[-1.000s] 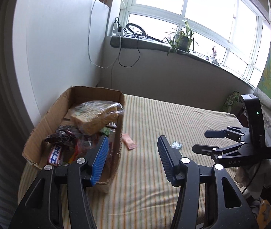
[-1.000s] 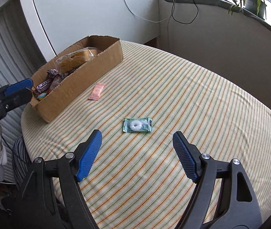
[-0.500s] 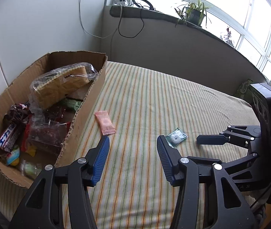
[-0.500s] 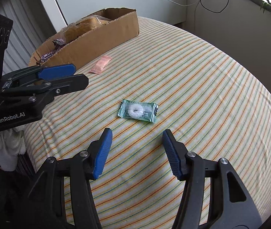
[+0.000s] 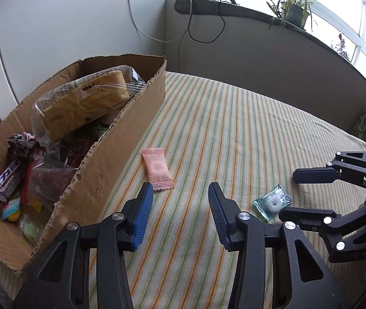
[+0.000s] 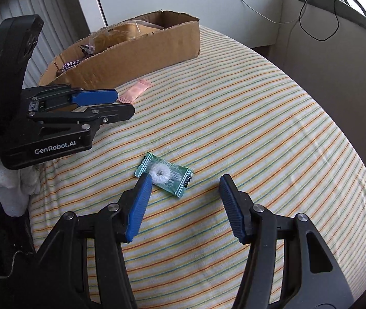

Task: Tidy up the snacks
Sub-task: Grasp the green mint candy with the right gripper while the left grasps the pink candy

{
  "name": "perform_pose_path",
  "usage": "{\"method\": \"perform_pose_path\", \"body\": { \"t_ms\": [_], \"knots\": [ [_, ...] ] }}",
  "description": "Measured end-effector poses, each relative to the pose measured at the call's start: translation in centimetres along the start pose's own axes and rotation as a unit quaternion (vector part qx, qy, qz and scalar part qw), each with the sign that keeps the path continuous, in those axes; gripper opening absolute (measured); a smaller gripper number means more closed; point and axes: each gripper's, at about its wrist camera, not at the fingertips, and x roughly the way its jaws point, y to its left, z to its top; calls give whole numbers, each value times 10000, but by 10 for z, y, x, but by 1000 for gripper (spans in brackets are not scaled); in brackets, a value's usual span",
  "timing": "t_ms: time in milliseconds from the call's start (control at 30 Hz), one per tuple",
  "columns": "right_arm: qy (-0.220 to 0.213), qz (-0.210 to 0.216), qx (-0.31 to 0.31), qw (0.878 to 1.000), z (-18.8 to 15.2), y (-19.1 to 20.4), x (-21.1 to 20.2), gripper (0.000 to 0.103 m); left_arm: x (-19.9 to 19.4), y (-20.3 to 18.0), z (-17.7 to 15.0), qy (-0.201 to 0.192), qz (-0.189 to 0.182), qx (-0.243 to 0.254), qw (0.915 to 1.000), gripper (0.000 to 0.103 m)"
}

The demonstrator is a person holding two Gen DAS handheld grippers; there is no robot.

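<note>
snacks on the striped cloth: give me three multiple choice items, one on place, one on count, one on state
1. Where does the pink wrapped snack lie?
A. in the brown cardboard box
B. on the striped cloth beside the box
C. on the windowsill

2. How many wrapped snacks lie loose on the cloth?
A. one
B. two
C. four

3. The right gripper is:
A. shut on the green wrapped ring candy
B. open over the candy
C. inside the box

Answers: 1 B, the pink snack rests just outside the box wall. 2 B, only the pink snack and green candy. 3 B, its blue fingers stand apart.
</note>
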Motion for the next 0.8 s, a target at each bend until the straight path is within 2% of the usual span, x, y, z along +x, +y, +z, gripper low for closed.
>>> {"method": "perform_pose_path", "body": {
  "t_ms": [167,400,633,733,800],
  "knots": [
    [-143,121,-111,9998,-1,1,0,58,12,11,6,171,301,-272,9990,38],
    [-288,415,-73,9987,-4,-6,-7,58,23,0,13,277,571,-62,9980,40],
    [-304,518,-462,9971,-3,1,-10,58,32,-9,25,313,617,12,9976,40],
    [-244,588,-673,9957,0,0,-8,58,36,-11,29,335,499,61,9982,37],
    [-255,694,-878,9934,2,1,-8,58,38,-12,30,335,445,118,9984,32]
  ]
}}
